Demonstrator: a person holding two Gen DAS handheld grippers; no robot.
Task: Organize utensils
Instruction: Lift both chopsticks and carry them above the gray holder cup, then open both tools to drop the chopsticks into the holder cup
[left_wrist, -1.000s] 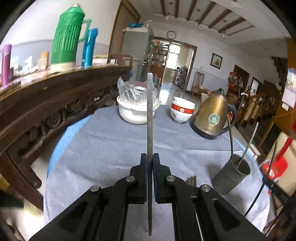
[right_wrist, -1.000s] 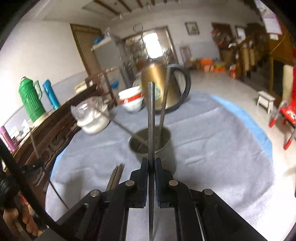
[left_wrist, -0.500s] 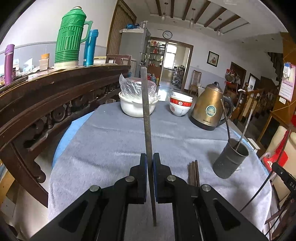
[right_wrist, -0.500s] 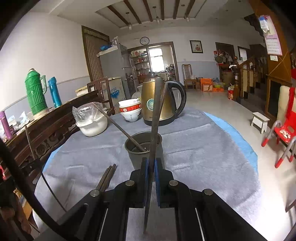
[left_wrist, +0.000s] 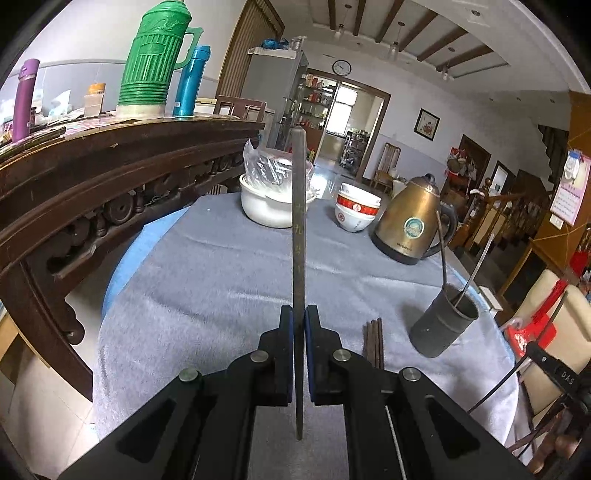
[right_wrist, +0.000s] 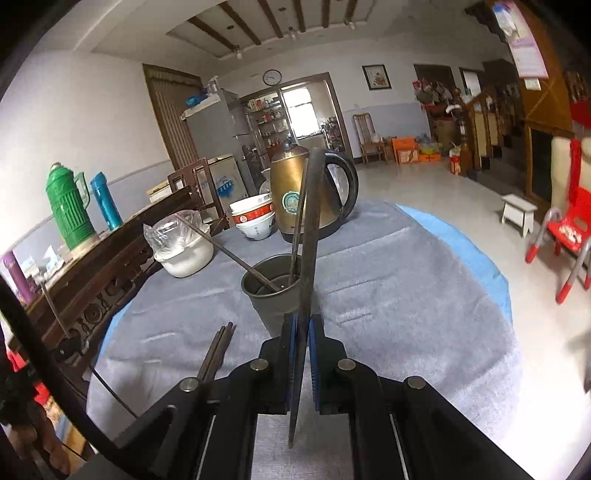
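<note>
My left gripper (left_wrist: 299, 317) is shut on a dark chopstick (left_wrist: 298, 229) that stands upright between its jaws, above the grey cloth. My right gripper (right_wrist: 303, 323) is shut on another dark chopstick (right_wrist: 308, 236), tilted slightly right, just in front of the dark metal cup (right_wrist: 276, 291). The cup holds two chopsticks and also shows in the left wrist view (left_wrist: 445, 325), to the right. A bundle of chopsticks (left_wrist: 373, 341) lies flat on the cloth left of the cup, also in the right wrist view (right_wrist: 218, 349).
A brass kettle (left_wrist: 412, 221), stacked red-and-white bowls (left_wrist: 356, 212) and a white pot with a plastic bag (left_wrist: 275, 199) stand at the far side of the round table (left_wrist: 207, 280). A carved wooden sideboard (left_wrist: 96, 177) with green and blue flasks runs along the left.
Both views have shifted slightly. The left chopstick has gone from tilted to upright; the right gripper has come a little closer to the cup, its chopstick still tilted.
</note>
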